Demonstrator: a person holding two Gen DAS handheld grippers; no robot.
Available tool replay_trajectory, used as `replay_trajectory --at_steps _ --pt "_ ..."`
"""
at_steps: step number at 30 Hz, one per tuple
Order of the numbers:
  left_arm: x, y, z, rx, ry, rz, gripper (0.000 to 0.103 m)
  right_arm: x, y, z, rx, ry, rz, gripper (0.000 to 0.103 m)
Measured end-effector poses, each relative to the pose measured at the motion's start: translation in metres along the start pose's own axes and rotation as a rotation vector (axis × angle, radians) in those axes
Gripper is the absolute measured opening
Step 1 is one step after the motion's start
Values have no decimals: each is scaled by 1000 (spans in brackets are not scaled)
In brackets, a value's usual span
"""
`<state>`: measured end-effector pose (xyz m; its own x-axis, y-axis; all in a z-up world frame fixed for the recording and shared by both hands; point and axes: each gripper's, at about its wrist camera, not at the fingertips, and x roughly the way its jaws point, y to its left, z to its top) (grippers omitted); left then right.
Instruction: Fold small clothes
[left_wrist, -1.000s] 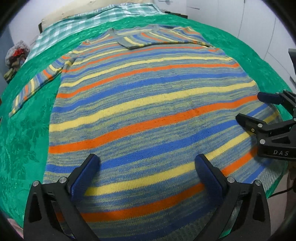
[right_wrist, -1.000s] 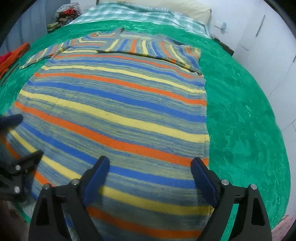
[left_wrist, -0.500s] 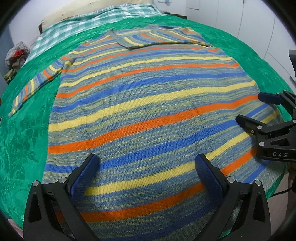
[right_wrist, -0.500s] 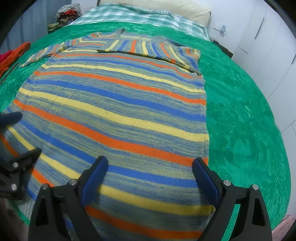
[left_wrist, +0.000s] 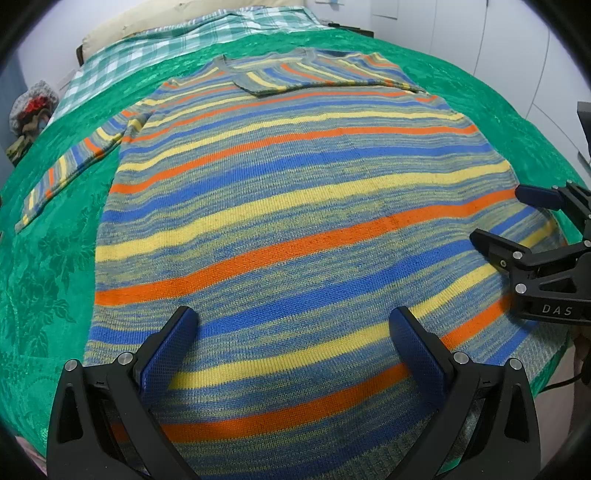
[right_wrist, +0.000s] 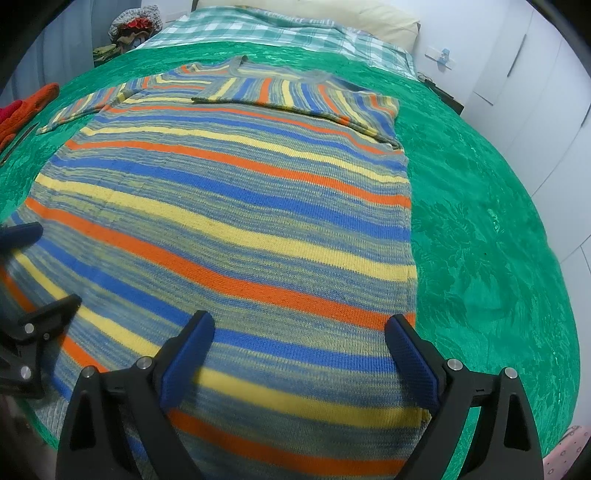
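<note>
A striped knit sweater (left_wrist: 295, 206) in blue, yellow, orange and grey lies flat on a green bedspread (left_wrist: 44, 266), its hem nearest me. Its right sleeve (right_wrist: 295, 92) is folded across the chest; its left sleeve (left_wrist: 70, 162) stretches out to the side. My left gripper (left_wrist: 291, 332) hovers open over the hem, nothing between its fingers. My right gripper (right_wrist: 299, 339) is open too, above the hem near the sweater's right edge. In the left wrist view the right gripper (left_wrist: 506, 218) shows at the right; the left gripper (right_wrist: 40, 269) shows at the right wrist view's left edge.
A checked green-and-white sheet (right_wrist: 258, 29) and a pillow (right_wrist: 332, 11) lie at the bed's head. Red and orange clothes (right_wrist: 26, 107) rest at the left edge, with a pile (left_wrist: 29, 114) beyond. White cabinet doors (right_wrist: 535, 74) stand to the right.
Both grippers have drifted slightly toward the hem; the view shifts only a little. The sweater has not moved, and both jaws stay open.
</note>
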<state>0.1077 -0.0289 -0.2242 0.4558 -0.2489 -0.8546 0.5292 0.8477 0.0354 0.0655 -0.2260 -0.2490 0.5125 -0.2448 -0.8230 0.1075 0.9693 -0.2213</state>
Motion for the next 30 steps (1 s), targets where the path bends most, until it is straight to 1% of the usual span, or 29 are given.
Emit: replay_trajectory --at_steps 16,19,22,24,26,28,29,30 --pt "2 -2 0 -3 6 1 102 0 -1 0 -1 0 2 94" --pt "0 -1 3 -5 29 -6 103 1 -2 -1 6 0 2 96" --pt "-12 5 10 -2 74 -41 100 2 -3 -1 12 6 -2 97" --pt "-29 22 18 -22 42 -74 100 1 -4 -1 15 13 -1 97" --pt "-43 52 31 -70 2 -77 100 1 -4 0 19 21 2 97" --pt "-50 99 48 -161 -22 -71 101 2 -5 0 25 31 6 97" --pt "-51 130 56 -234 -37 -57 101 2 -6 1 26 36 9 97" --pt "-51 167 63 -331 -57 -33 101 2 -6 1 26 38 10 97"
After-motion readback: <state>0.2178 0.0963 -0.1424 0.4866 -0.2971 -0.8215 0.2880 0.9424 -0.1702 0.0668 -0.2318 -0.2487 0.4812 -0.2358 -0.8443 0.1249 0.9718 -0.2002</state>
